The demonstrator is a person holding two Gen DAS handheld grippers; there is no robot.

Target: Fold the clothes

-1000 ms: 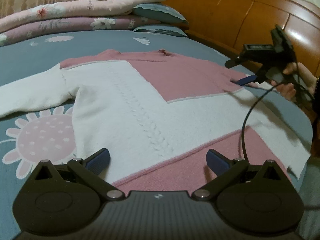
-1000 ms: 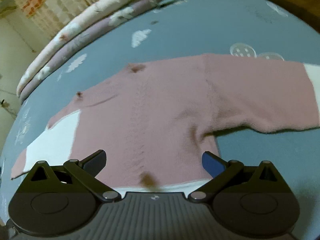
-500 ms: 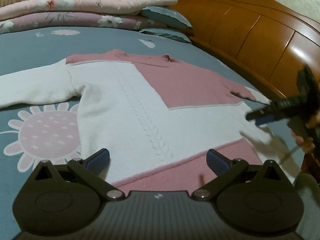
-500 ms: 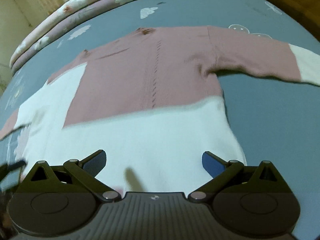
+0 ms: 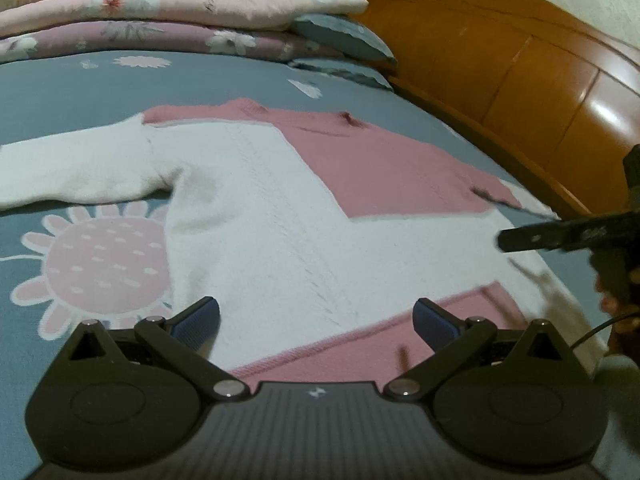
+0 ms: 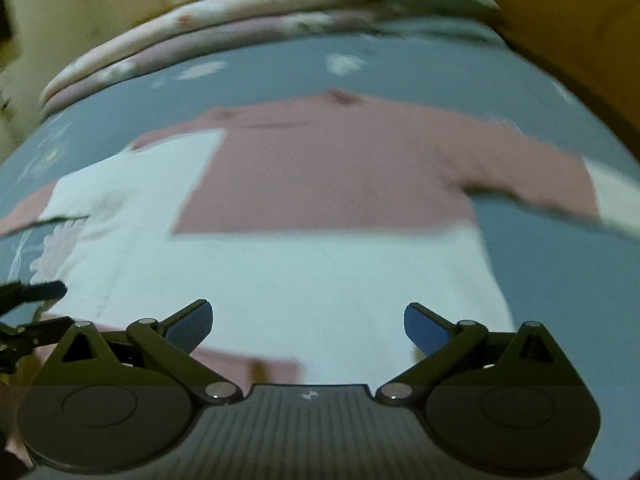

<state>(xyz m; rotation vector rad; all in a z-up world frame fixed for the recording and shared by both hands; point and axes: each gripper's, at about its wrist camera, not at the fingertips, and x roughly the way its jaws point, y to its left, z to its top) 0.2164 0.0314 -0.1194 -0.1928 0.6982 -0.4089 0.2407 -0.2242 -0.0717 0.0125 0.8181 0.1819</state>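
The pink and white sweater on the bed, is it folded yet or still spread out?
Spread out. The sweater lies flat on the bed, with its white sleeve stretched to one side and its pink sleeve to the other.

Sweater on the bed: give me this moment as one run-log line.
sweater: flat on bed, unfolded, both sleeves out | left gripper: open, empty, at hem | right gripper: open, empty, at hem

You work in dim, warm indoor light. Glare streaks the wooden headboard (image 5: pixel 592 92) in your left wrist view. Your right wrist view is smeared with motion blur throughout, and fisheye distortion bends both pictures' edges.
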